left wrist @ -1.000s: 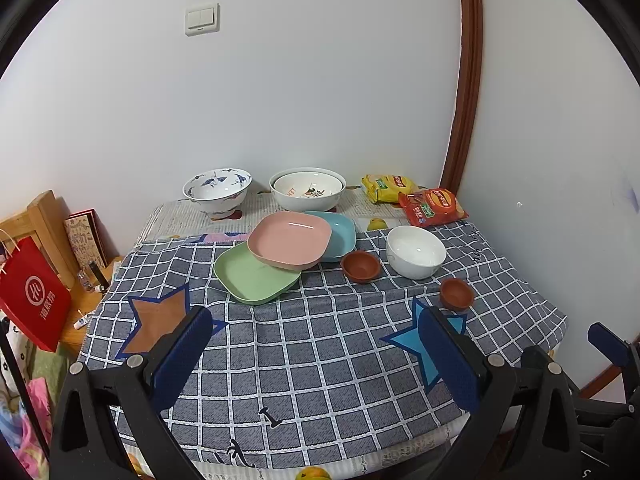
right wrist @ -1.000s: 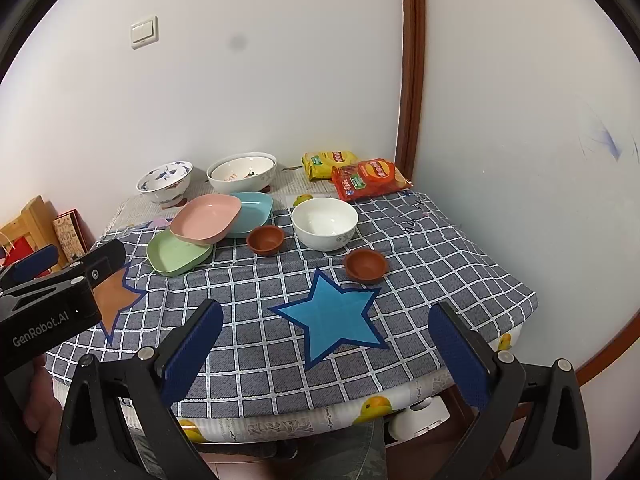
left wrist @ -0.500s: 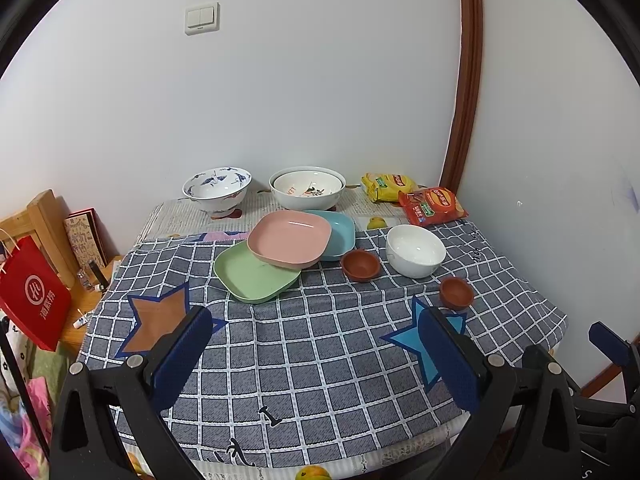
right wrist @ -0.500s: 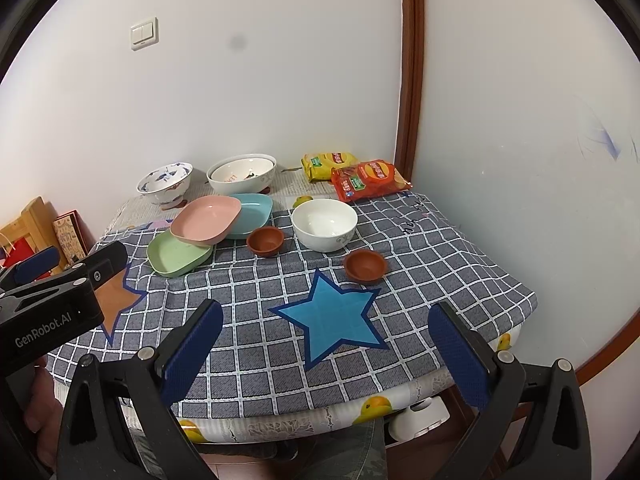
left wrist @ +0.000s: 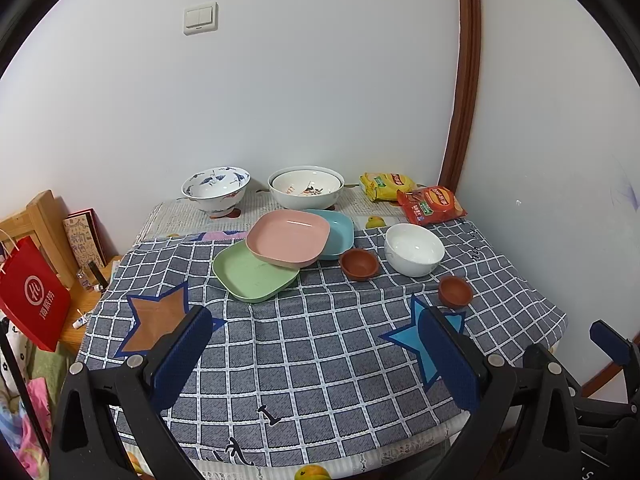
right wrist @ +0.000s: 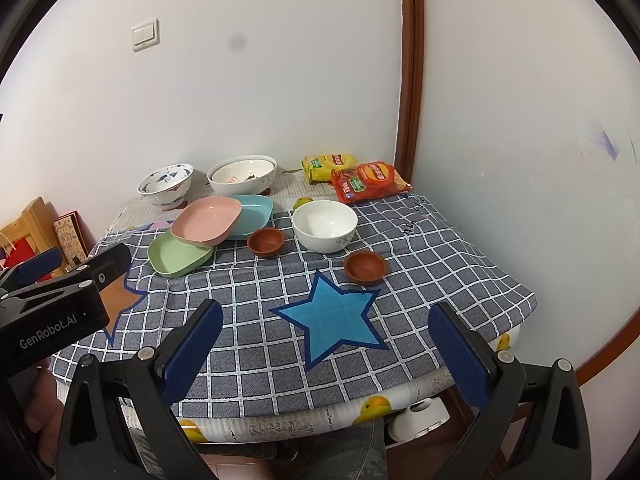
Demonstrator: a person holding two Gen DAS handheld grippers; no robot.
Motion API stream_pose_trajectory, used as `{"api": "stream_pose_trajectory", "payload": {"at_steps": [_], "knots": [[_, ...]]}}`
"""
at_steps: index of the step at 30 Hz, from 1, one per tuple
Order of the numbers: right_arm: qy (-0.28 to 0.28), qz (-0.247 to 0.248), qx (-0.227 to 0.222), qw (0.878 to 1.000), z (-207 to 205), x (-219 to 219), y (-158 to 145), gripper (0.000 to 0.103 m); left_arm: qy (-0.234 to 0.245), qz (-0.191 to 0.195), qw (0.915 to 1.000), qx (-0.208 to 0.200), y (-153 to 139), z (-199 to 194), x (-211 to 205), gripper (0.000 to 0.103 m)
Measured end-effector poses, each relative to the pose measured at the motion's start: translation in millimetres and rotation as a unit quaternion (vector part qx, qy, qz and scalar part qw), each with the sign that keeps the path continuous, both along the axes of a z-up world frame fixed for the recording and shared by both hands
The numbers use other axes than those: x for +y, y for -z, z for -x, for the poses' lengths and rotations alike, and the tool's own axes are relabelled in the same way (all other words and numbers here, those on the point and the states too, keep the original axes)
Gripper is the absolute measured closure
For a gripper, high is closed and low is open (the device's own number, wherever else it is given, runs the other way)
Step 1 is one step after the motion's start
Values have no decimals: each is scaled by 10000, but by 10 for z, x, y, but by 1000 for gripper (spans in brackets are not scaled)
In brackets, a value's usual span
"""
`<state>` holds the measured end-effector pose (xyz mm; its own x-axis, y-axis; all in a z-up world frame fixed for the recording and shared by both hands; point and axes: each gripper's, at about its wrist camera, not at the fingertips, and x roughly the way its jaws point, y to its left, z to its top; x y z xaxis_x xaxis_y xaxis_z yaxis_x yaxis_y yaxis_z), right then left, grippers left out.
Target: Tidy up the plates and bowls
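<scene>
On the checked cloth, a pink plate [left wrist: 288, 238] leans on a green plate [left wrist: 254, 274] and a blue plate [left wrist: 338, 232]. A plain white bowl [left wrist: 414, 248] and two small brown bowls [left wrist: 359, 264] [left wrist: 455, 290] sit to their right. At the back stand a blue-patterned bowl [left wrist: 216, 189] and a large white bowl [left wrist: 306, 187]. My left gripper [left wrist: 316, 354] hangs open over the table's near edge, holding nothing. My right gripper [right wrist: 326, 354] is open too, near the blue star [right wrist: 330, 316]; the pink plate [right wrist: 208, 220] and white bowl [right wrist: 324, 226] lie well beyond it.
Yellow and red snack bags [left wrist: 430, 204] lie at the back right by a wooden door frame. A red paper bag [left wrist: 34, 294] and wooden chair stand left of the table. Walls close in at the back and right. The left gripper's body [right wrist: 52, 308] shows at the right view's left.
Both views have shifted very slightly; the plates and bowls have not moved and both grippers stay open.
</scene>
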<state>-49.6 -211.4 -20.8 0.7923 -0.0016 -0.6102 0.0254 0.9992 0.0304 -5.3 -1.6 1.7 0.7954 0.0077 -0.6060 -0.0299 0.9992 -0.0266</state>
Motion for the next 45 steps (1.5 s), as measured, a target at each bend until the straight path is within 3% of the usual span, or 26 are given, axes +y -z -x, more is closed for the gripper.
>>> {"api": "stream_pose_trajectory", "payload": {"at_steps": [45], "knots": [[-20, 44, -67, 10000, -16, -11, -35, 1, 59, 22, 10000, -3, -12, -61, -39, 0]]}}
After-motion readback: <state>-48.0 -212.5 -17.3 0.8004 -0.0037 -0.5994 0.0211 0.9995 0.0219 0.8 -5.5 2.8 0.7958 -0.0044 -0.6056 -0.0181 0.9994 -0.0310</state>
